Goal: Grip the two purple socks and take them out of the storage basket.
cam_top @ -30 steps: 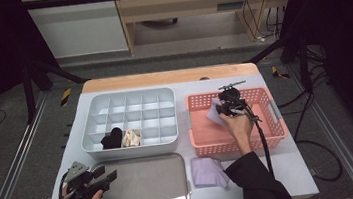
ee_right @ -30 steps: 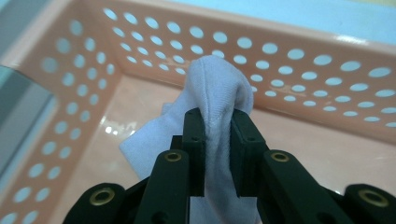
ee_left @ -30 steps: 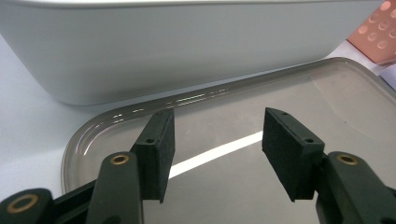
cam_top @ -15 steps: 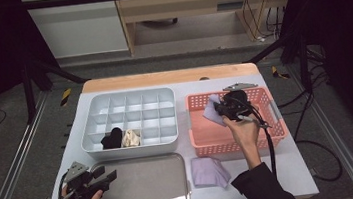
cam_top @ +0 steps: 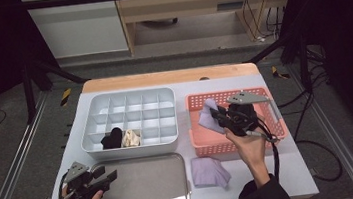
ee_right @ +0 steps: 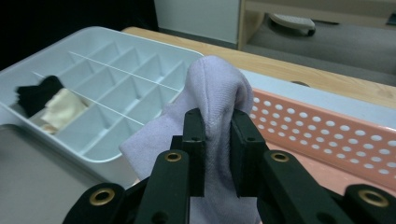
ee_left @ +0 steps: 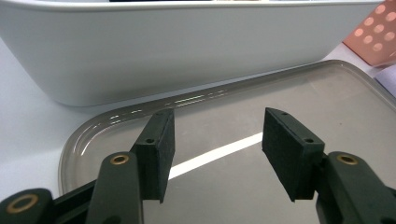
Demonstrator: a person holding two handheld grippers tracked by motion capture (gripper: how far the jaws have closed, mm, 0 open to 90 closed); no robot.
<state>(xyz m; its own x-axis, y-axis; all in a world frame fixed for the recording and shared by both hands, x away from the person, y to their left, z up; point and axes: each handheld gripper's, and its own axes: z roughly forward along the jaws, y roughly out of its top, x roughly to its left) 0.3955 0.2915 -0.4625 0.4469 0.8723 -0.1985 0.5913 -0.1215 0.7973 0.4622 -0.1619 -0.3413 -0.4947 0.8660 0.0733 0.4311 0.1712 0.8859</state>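
Observation:
My right gripper (cam_top: 218, 115) (ee_right: 217, 144) is shut on a lilac sock (cam_top: 208, 114) (ee_right: 215, 100), which hangs above the left part of the pink perforated basket (cam_top: 262, 140) (ee_right: 327, 128). A second lilac sock (cam_top: 209, 171) lies flat on the table in front of the basket. The white divided organiser (cam_top: 129, 102) (ee_right: 107, 60) holds a black sock (cam_top: 112, 138) (ee_right: 36, 93) and a cream sock (cam_top: 130, 138) (ee_right: 60, 107) in its front row. My left gripper (cam_top: 107, 177) (ee_left: 215, 142) stands open over the left end of the grey tray (cam_top: 144, 183) (ee_left: 233, 93), nothing between its fingers.
A wooden strip (cam_top: 167, 77) runs along the table's far edge. The organiser's white wall (ee_left: 177, 46) stands close ahead of my left gripper. Black frame bars and cables flank the table on both sides.
My right gripper has lifted the lilac sock out of the basket and carried it left towards the organiser. The left gripper has stayed put.

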